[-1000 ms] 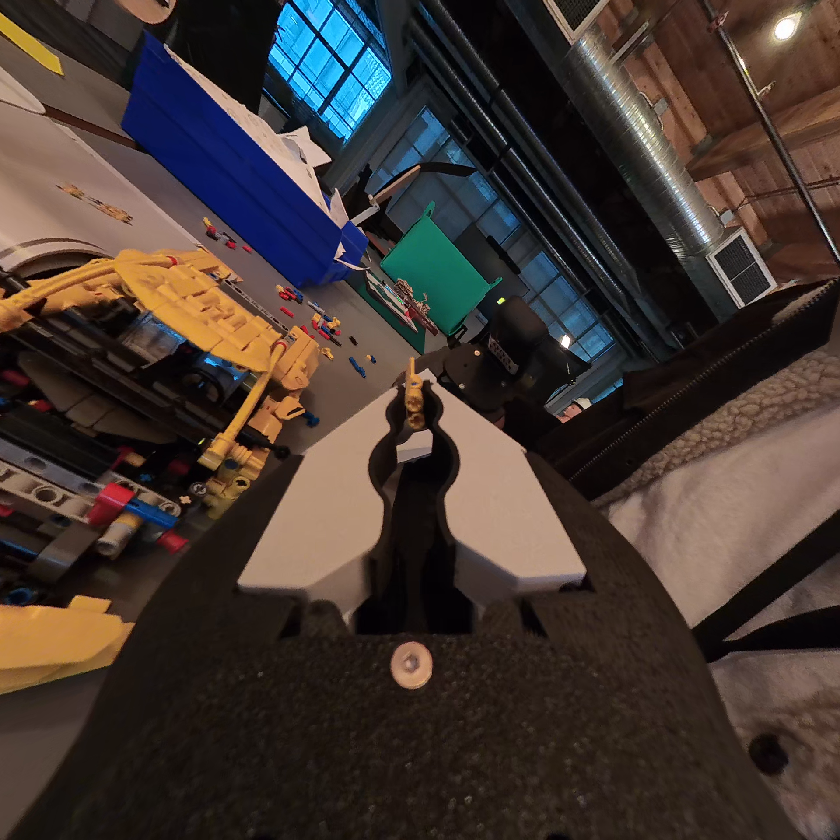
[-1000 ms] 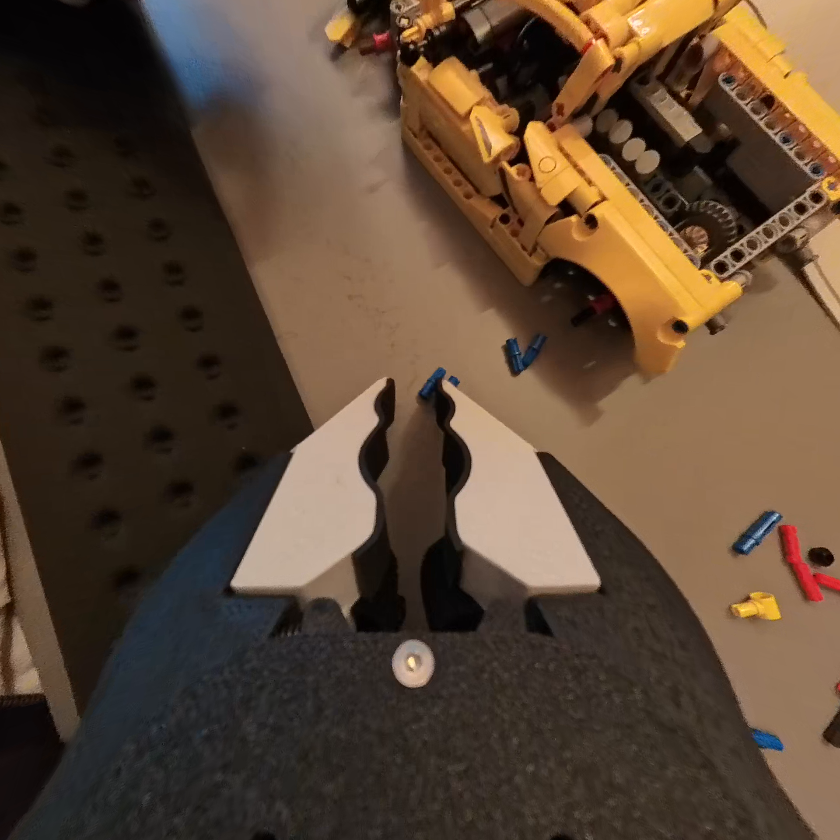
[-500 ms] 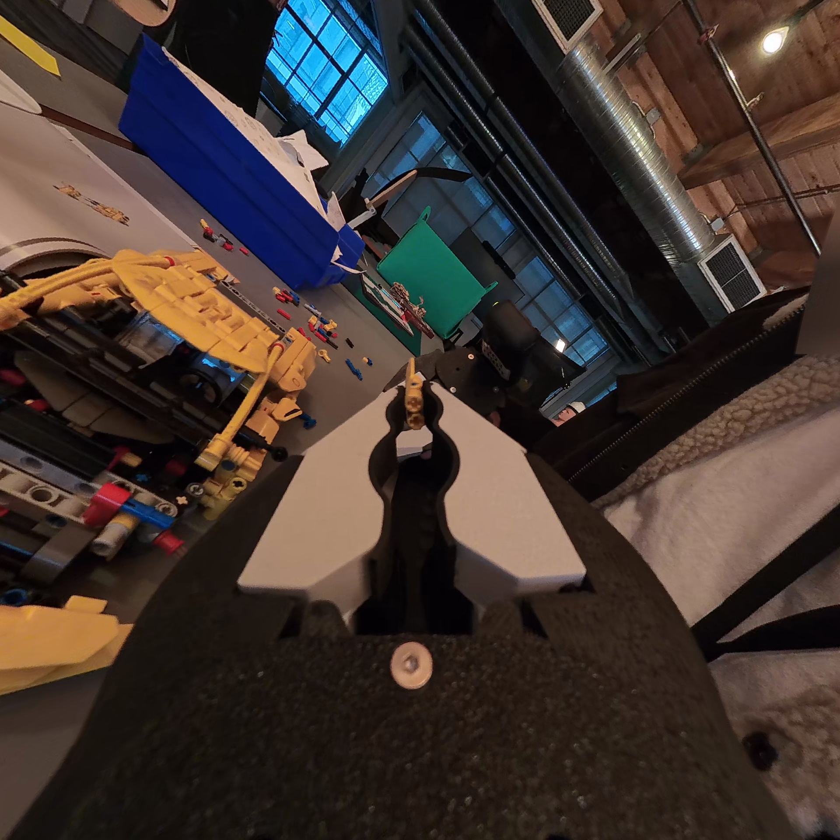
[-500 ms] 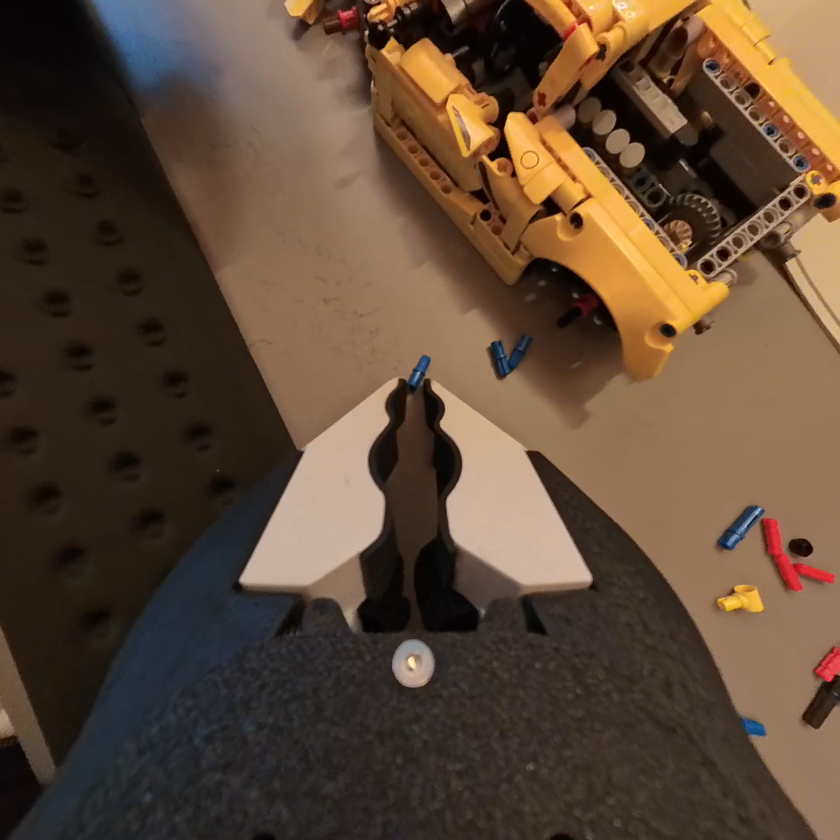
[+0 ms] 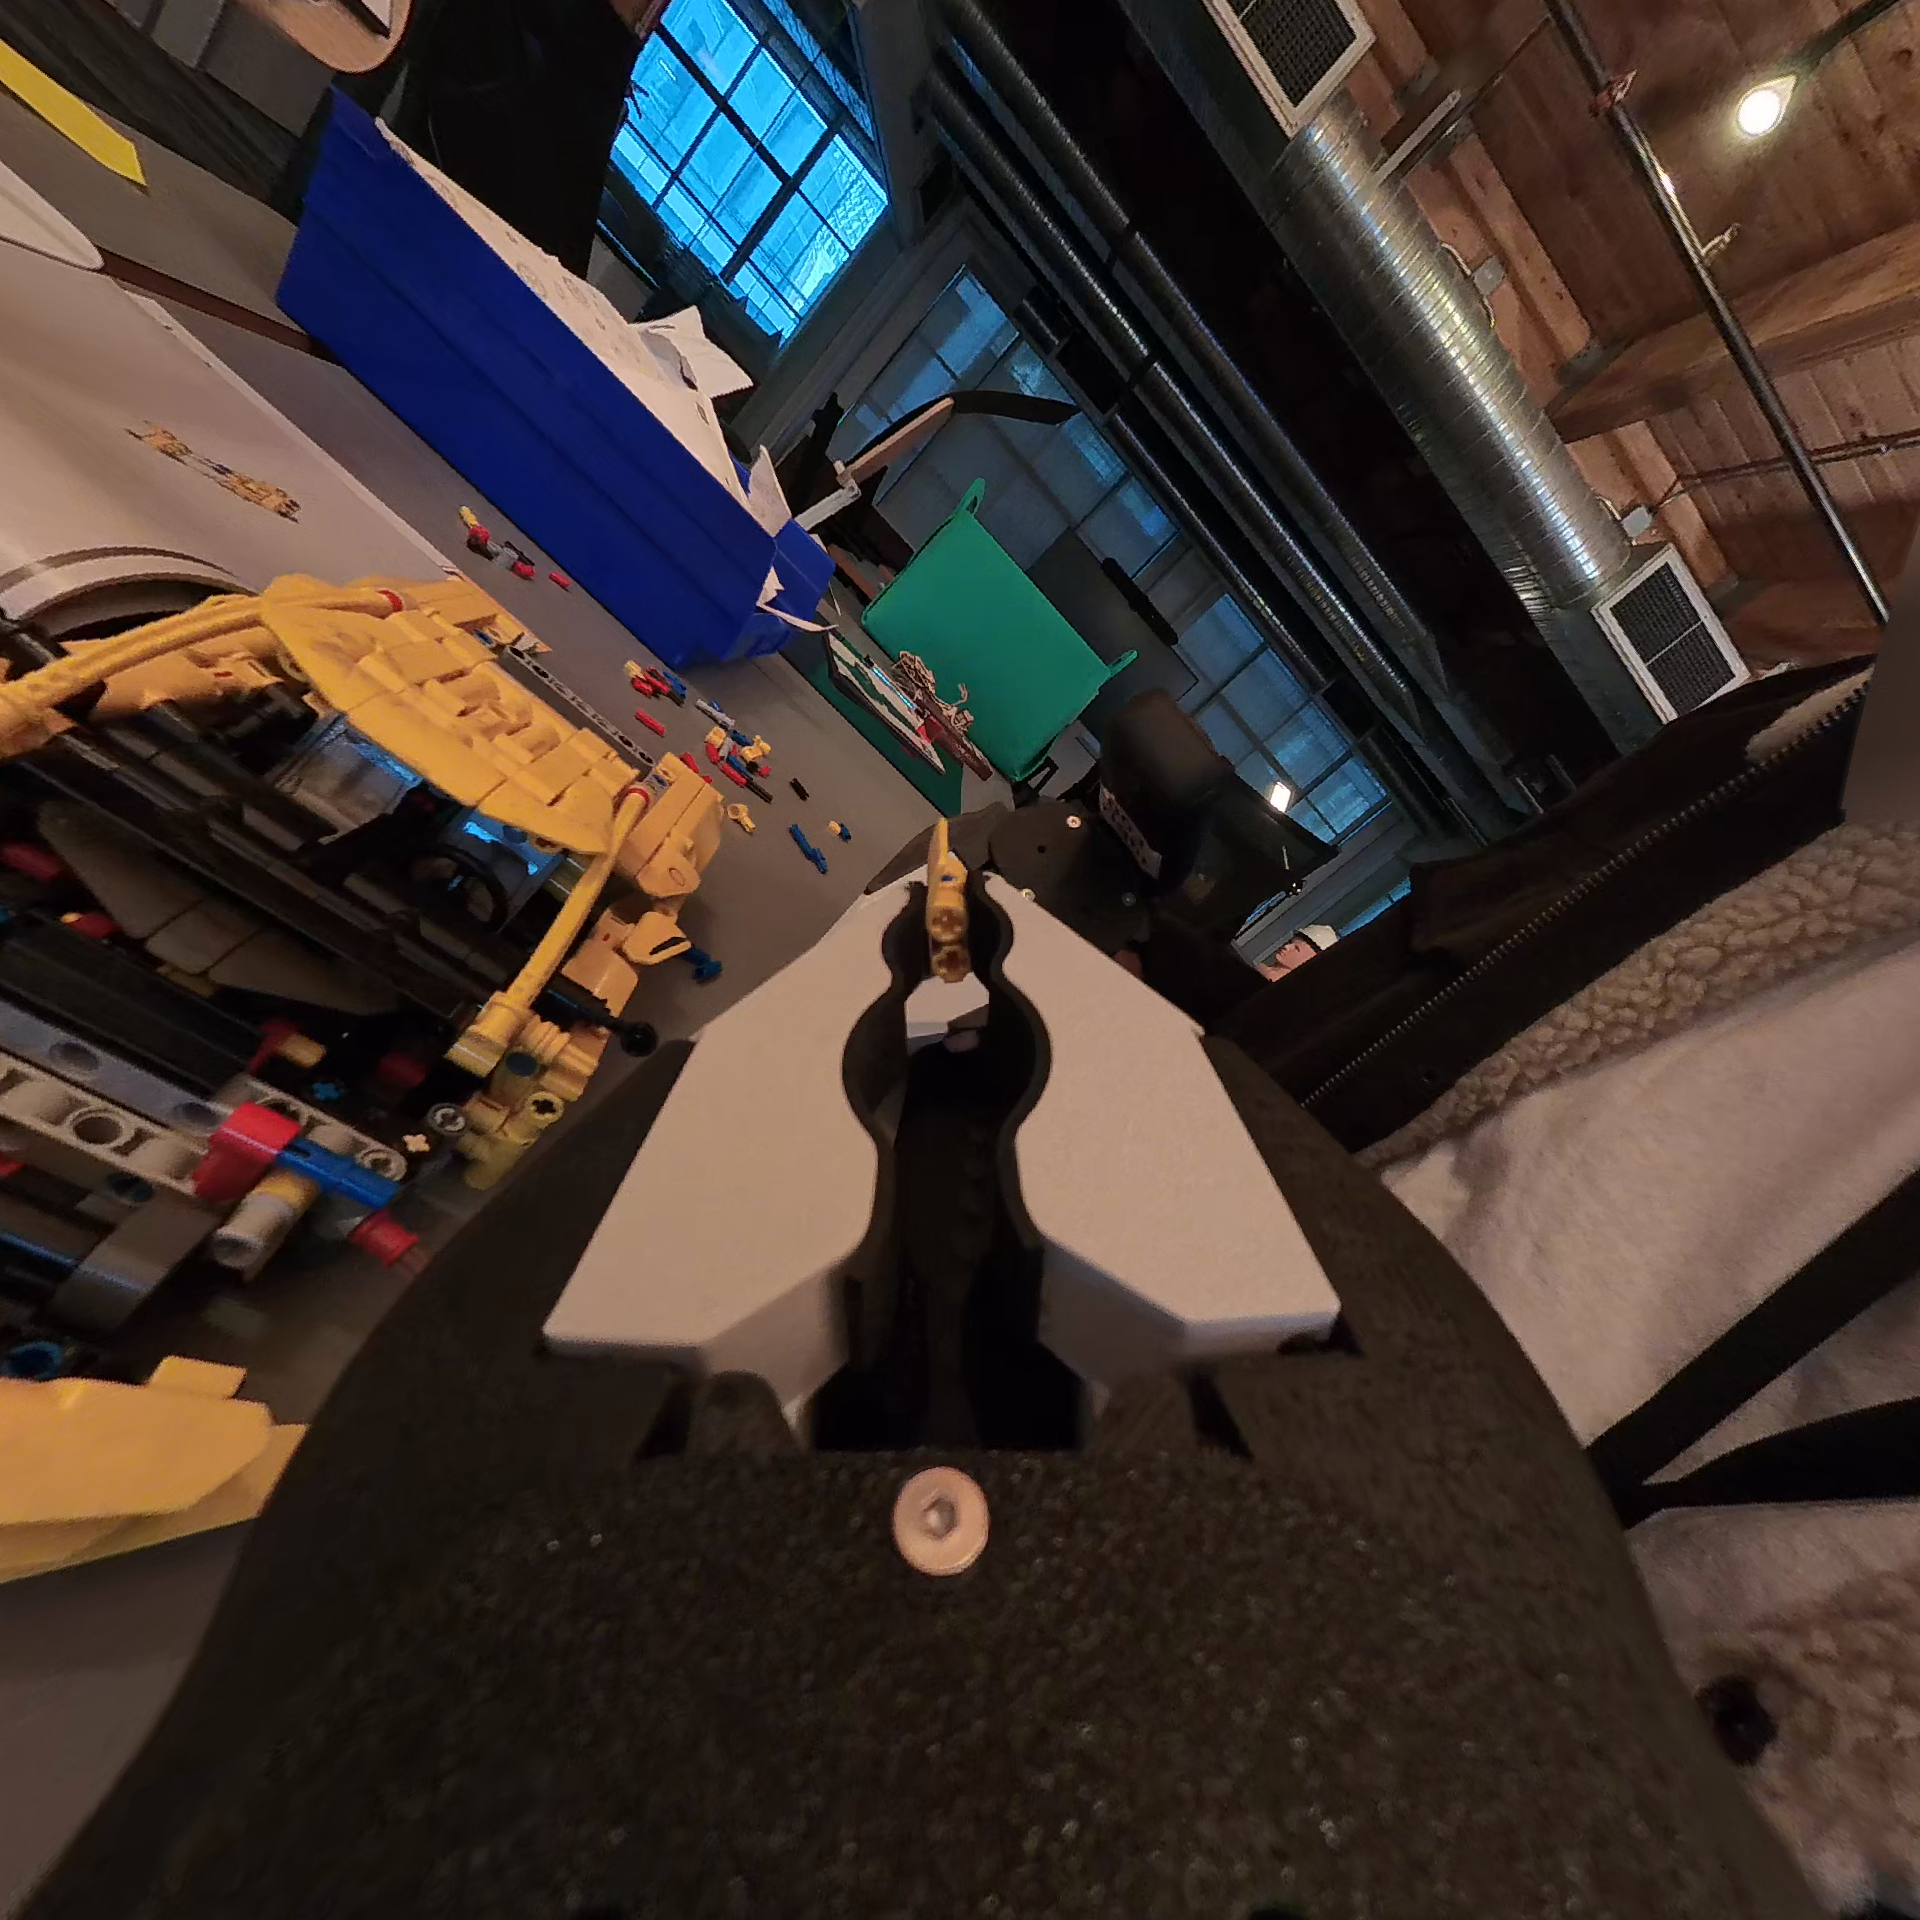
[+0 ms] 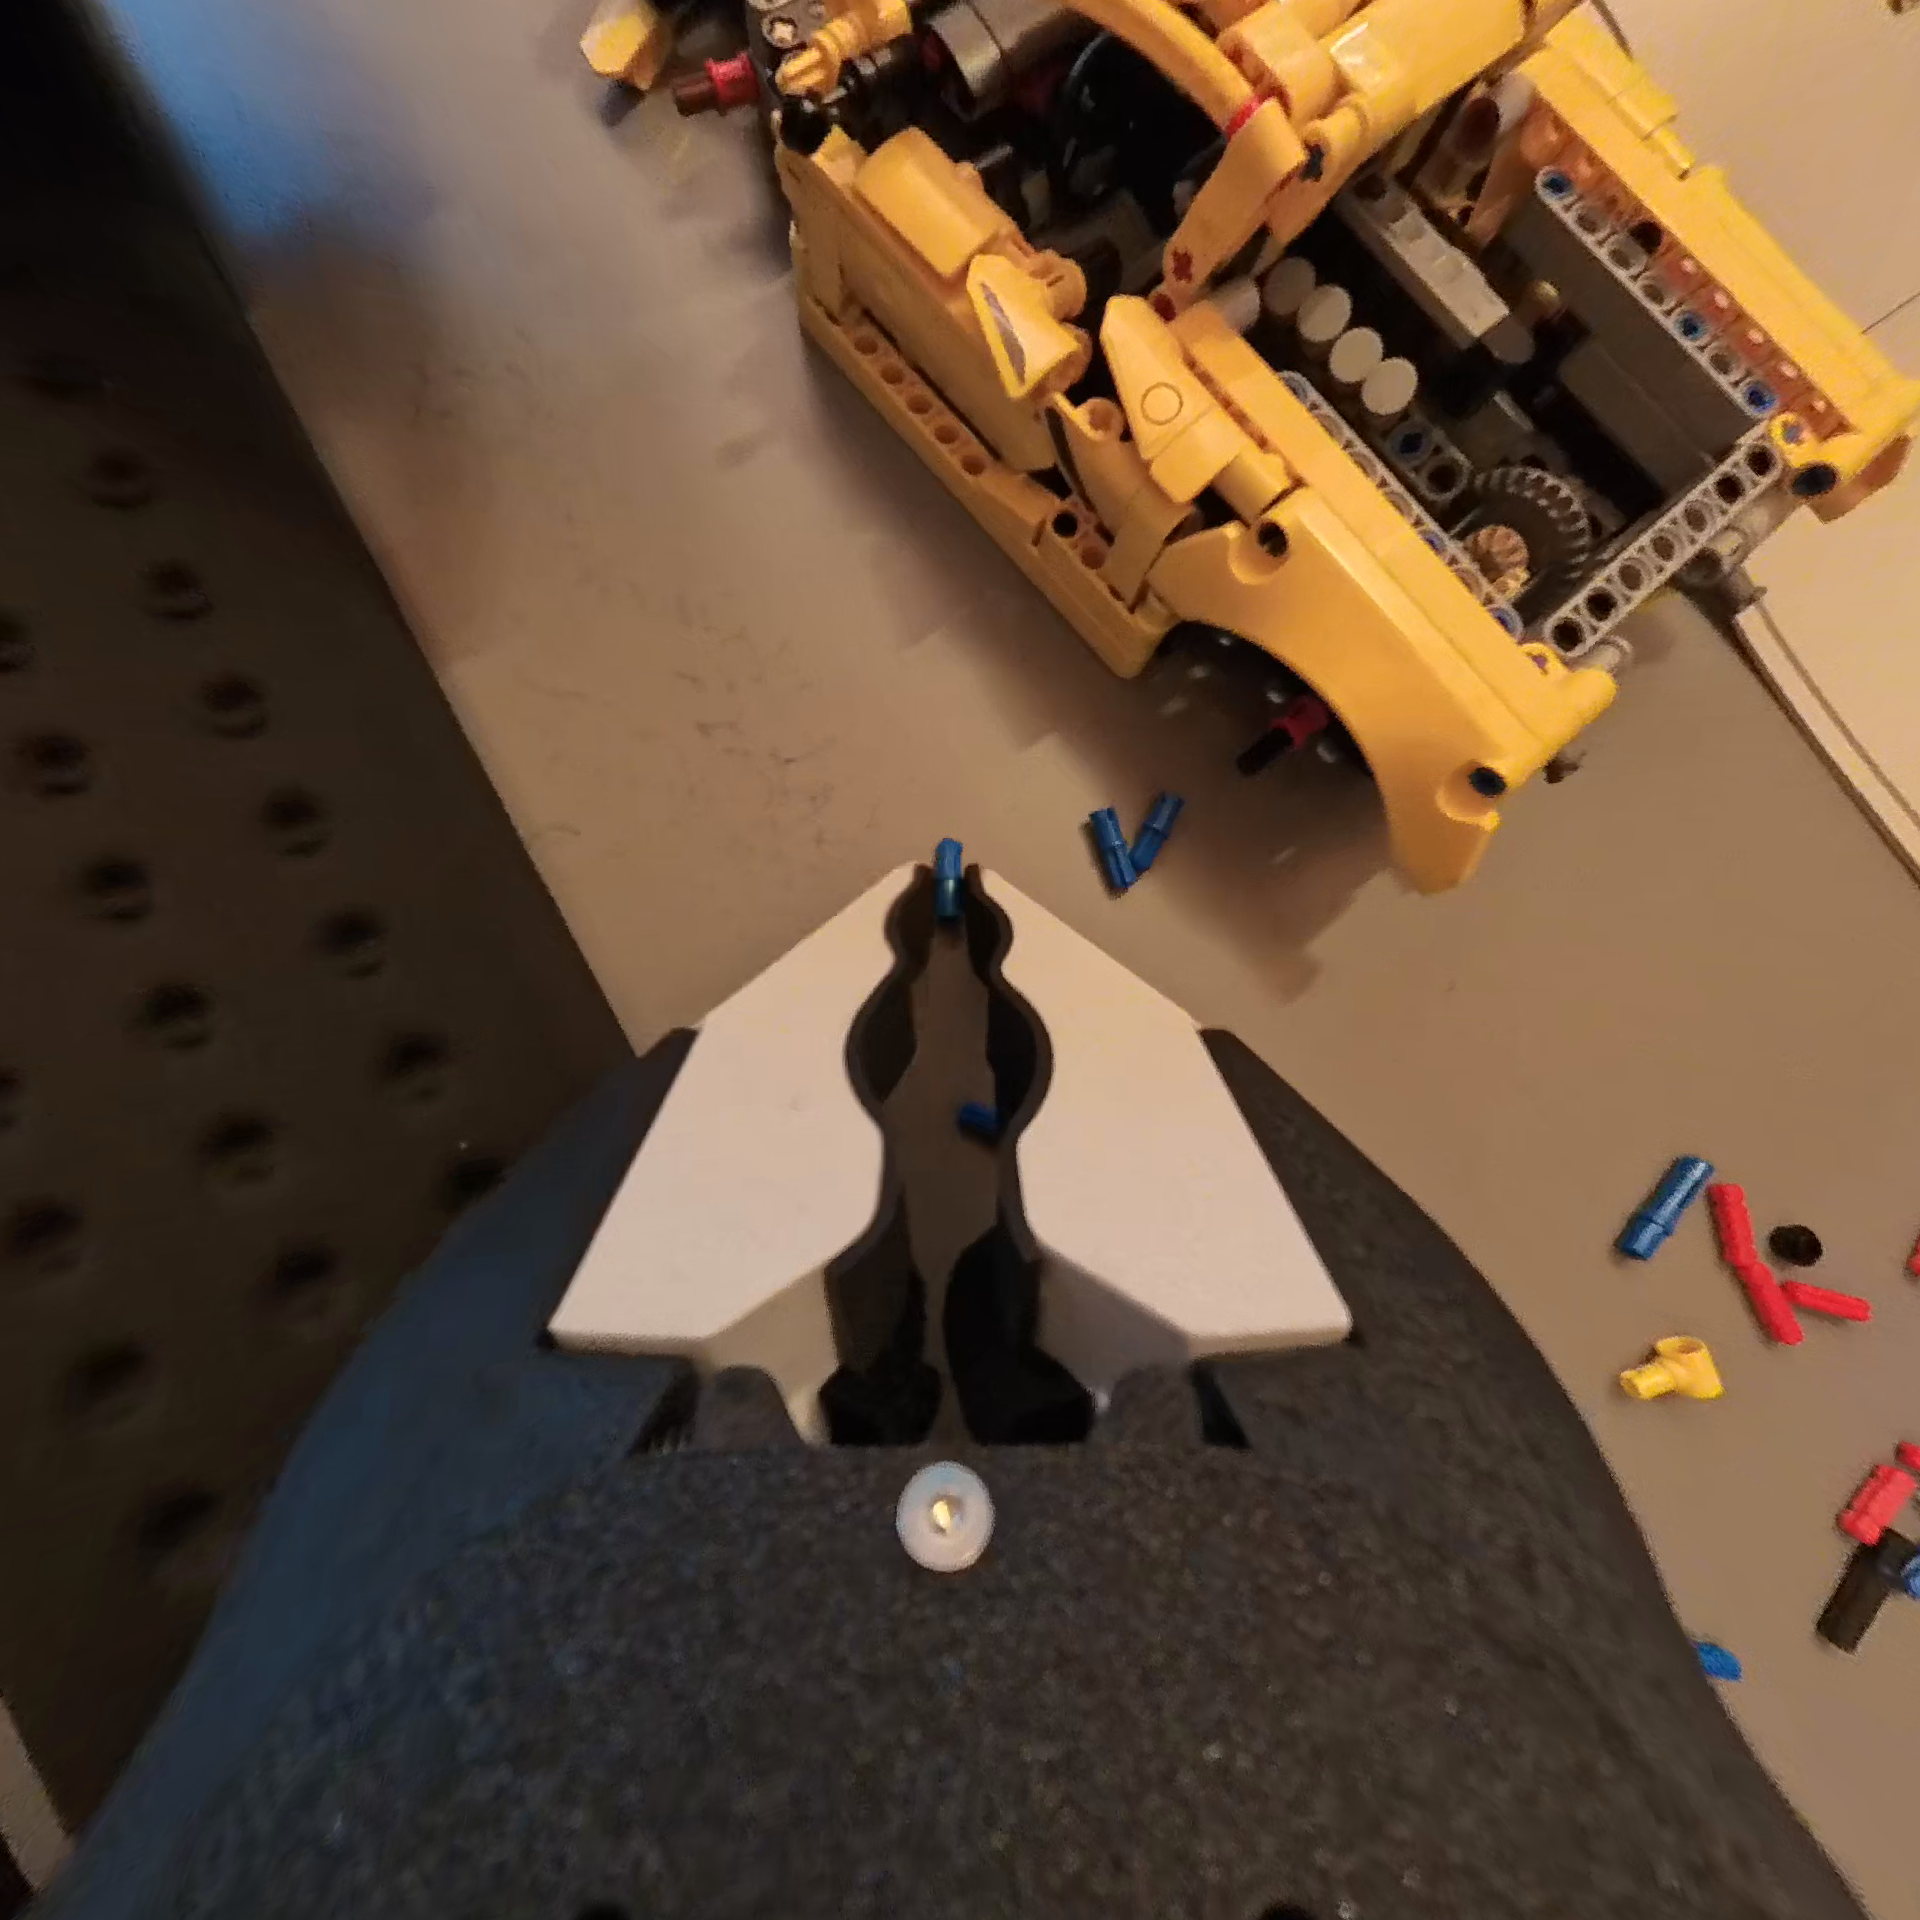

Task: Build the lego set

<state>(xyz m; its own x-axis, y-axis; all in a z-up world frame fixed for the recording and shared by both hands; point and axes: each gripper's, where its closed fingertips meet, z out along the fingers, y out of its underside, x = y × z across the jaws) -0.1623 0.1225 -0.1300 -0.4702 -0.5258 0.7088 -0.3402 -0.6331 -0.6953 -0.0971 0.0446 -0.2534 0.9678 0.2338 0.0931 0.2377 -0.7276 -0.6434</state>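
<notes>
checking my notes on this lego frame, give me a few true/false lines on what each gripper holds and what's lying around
1. The left gripper is shut on a yellow piece. True.
2. The right gripper is open and empty. False: it is shut on a blue pin.
3. Two blue pins lie on the table near the yellow model. True.
4. The yellow piece is already pushed into the model. False: it is held in the air, apart from the model.
5. A blue bin stands beyond the model in the left wrist view. True.
</notes>
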